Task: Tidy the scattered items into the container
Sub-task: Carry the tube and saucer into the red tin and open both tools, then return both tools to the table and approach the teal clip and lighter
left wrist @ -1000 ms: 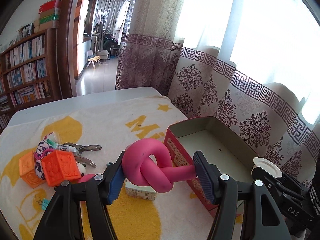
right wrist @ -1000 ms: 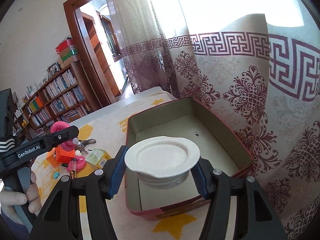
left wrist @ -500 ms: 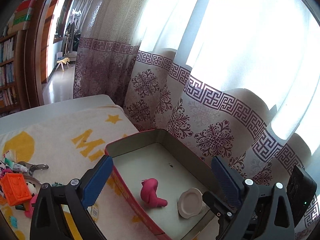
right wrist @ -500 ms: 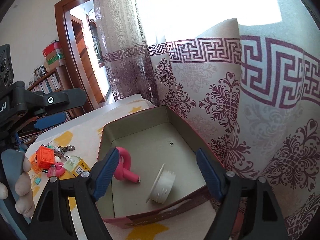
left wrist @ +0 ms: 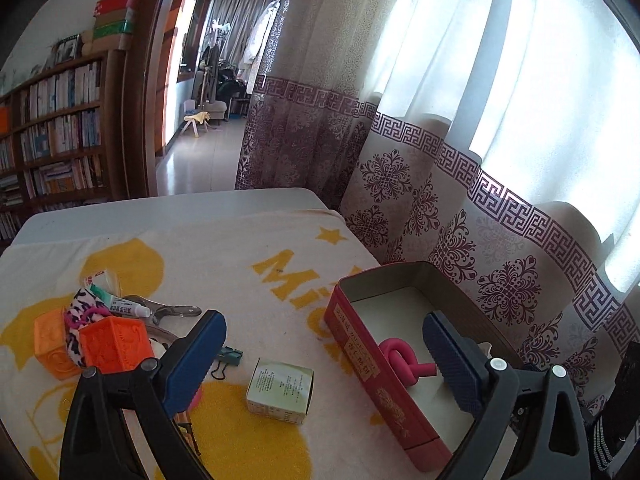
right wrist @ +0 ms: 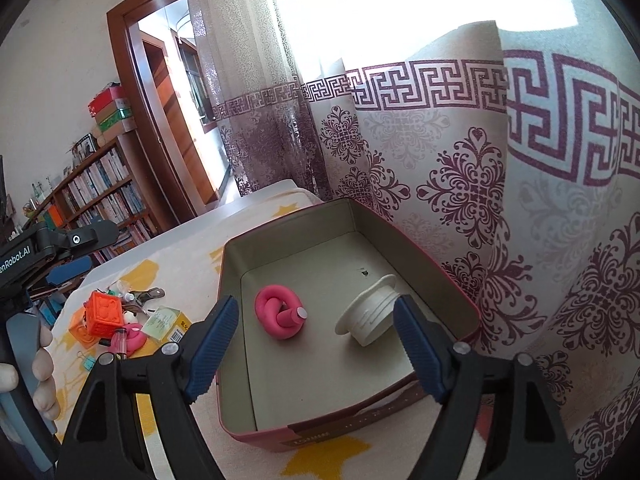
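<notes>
Both tools empty – the leftover clutter lies to the left, nearer the left hand

The left tool [left wrist: 324,354] stands spread wide with nothing between its pads, its jaws just opened; the right tool [right wrist: 316,344] is likewise spread and empty over the red container [right wrist: 436,276], jaws just opened too; the pink knot [right wrist: 280,314] and white cap [right wrist: 370,318] lie inside it; the orange cubes [left wrist: 108,344] and the small carton [left wrist: 280,390] remain on the cloth-covered surface [left wrist: 224,256] – left of the container, so likely the left hand's job.
</notes>
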`<state>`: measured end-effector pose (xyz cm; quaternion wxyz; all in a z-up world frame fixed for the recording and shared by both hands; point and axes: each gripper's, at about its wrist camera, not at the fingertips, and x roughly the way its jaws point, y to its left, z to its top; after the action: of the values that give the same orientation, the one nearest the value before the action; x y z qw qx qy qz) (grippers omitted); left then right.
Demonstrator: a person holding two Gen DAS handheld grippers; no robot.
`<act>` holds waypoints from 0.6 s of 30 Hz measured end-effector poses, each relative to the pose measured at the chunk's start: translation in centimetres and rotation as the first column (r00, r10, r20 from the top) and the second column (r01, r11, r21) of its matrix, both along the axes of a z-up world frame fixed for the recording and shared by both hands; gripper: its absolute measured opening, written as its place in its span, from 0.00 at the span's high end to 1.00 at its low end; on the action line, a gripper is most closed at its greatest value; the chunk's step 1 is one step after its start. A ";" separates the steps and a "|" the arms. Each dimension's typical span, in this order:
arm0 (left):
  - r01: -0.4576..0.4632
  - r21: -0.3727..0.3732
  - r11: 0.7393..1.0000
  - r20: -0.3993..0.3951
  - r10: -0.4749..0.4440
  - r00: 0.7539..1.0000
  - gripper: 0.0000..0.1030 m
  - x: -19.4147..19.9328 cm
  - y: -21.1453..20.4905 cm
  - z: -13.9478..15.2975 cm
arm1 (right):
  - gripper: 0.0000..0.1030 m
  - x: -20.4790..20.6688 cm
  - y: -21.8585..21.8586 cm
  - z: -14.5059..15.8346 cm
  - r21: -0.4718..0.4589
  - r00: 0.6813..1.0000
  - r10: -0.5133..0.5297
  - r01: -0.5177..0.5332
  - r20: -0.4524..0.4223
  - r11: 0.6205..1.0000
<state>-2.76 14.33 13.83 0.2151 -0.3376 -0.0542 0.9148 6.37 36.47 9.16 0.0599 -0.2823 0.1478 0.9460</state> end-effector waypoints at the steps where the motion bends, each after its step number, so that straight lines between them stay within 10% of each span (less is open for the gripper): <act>1: -0.007 -0.005 1.000 0.003 0.007 1.000 0.02 0.0 -0.4 -0.1 | 0.20 0.0 -0.2 0.0 -0.004 1.000 0.003 -0.003 0.001 1.000; 18: -0.165 -0.004 0.986 0.074 0.165 0.984 0.02 0.1 -9.7 -2.5 | 0.19 -1.0 -5.5 0.1 0.004 0.994 0.110 -0.110 0.020 0.994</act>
<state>-2.67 4.59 11.34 0.1367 -0.3654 -0.0907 0.9163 5.35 31.01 9.27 0.0099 -0.2993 0.1292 0.9453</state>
